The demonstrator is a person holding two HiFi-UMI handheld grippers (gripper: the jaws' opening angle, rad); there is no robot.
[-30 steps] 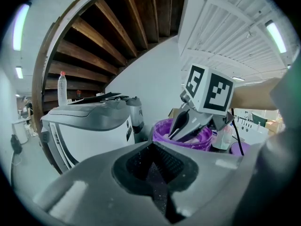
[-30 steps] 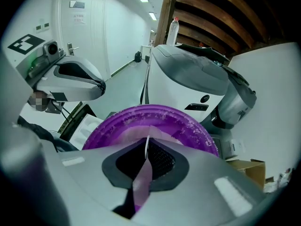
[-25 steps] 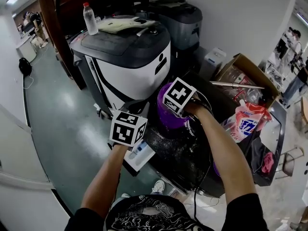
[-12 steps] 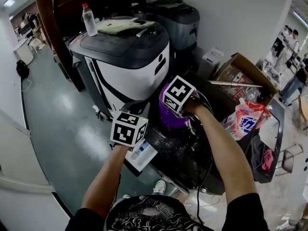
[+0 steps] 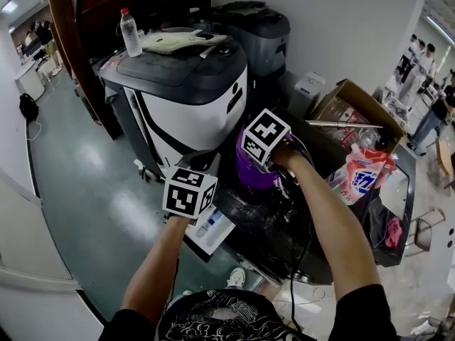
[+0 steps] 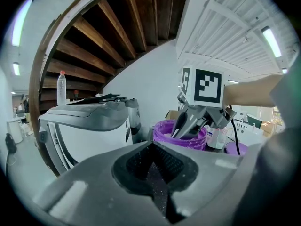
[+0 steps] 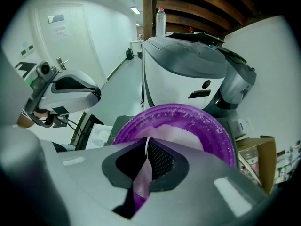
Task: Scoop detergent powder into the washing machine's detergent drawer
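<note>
**Scoop Loading at the Tub: Positions Held**

1. The left gripper has its jaws drawn together with nothing between them. It has barely shifted over the last second and is judged to be idle.

2. The detergent drawer is the task's target. It stands pulled out directly below the left gripper, at the left edge of the dark bench. No powder delivery can be confirmed in it.

3. The purple tub stands on the bench, just right of the left gripper and directly under the right gripper. White powder lies inside it.

4. The right gripper has its jaws closed on a thin pale strip seen edge-on, judged to be the handle of the scoop. The bowl of the scoop is not visible. This gripper has stayed over the tub with only a slight drift.

5. Since neither gripper has travelled, the step in hand is judged to be loading the scoop, and the transfer has not begun.

6. The next move calls for a level carry leftward to the drawer. Loose powder on the bench beside the right gripper suggests that spillage is a risk.

7. A detergent pouch lies well to the right of the right gripper and is not in use.
</note>
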